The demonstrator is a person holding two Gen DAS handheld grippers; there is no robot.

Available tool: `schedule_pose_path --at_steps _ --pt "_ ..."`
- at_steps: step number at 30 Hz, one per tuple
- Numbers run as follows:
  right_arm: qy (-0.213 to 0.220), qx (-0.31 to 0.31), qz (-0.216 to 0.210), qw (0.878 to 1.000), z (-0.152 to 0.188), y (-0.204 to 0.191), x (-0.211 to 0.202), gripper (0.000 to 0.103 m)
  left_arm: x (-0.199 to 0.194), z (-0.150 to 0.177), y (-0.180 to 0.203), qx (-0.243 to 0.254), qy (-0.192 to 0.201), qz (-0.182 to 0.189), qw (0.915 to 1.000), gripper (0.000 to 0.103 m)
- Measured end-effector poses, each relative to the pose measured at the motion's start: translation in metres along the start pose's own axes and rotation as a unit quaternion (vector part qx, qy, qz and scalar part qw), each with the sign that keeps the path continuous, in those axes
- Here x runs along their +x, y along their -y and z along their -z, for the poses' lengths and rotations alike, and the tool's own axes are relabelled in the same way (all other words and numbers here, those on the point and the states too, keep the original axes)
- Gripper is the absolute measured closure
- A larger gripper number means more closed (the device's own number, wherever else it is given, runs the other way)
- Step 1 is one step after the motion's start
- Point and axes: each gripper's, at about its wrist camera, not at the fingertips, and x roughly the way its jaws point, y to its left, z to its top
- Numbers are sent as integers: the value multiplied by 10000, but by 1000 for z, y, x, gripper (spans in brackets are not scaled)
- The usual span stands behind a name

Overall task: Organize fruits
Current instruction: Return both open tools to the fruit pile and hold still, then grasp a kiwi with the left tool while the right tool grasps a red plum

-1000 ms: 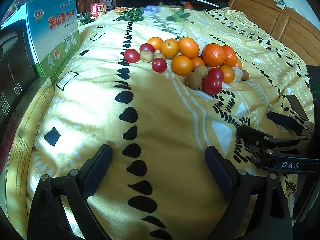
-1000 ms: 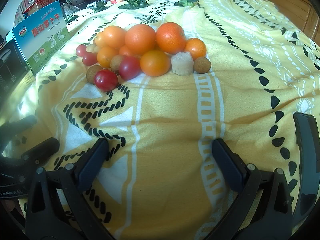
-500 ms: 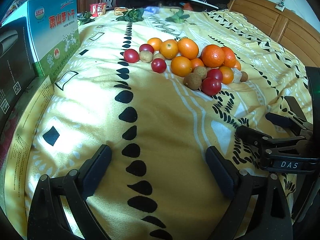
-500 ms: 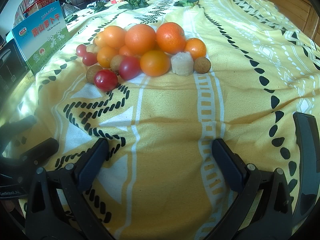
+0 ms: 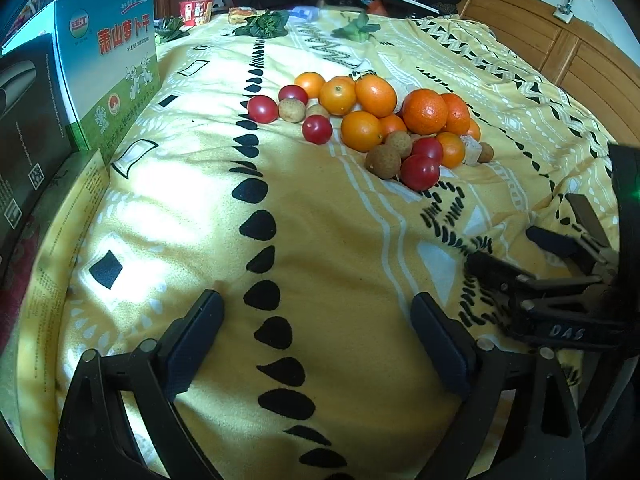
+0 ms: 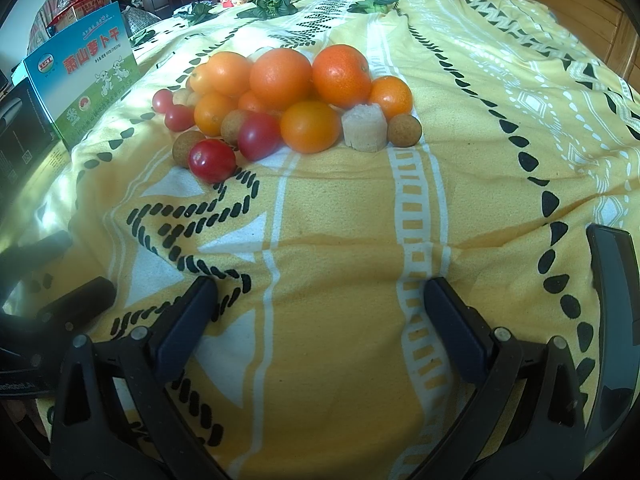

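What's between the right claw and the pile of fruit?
Just bare yellow blanket with black and white patterns. In the right wrist view, nothing lies between the open right claw and the fruit pile.

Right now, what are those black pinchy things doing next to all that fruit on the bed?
A person holds a gripper in each hand, about to sort the fruit pile on the yellow blanket. The left gripper and right gripper are both open and empty, low over the blanket, short of the pile. Oranges, red tomatoes and small brown fruits lie heaped together, untouched.
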Motion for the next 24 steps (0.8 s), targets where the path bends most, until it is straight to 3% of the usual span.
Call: schedule_pose_path --at_steps 2,4,10,14,24 --pt "0 2 -3 10000 0 0 0 0 -7 -8 1 -77 162 237 9996 22" --pt "-1 1 -1 10000 0 0 0 0 -9 -21 2 -111 301 297 9990 40" --pt "6 -13 24 10000 0 -1 0 0 14 -63 7 -330 197 911 9951 56" --pt "3 -6 11 10000 -1 0 0 0 32 -76 9 -590 113 1157 9915 57" --pt "13 3 6 10000 -1 1 0 0 59 -88 15 -725 -70 1175 9904 57"
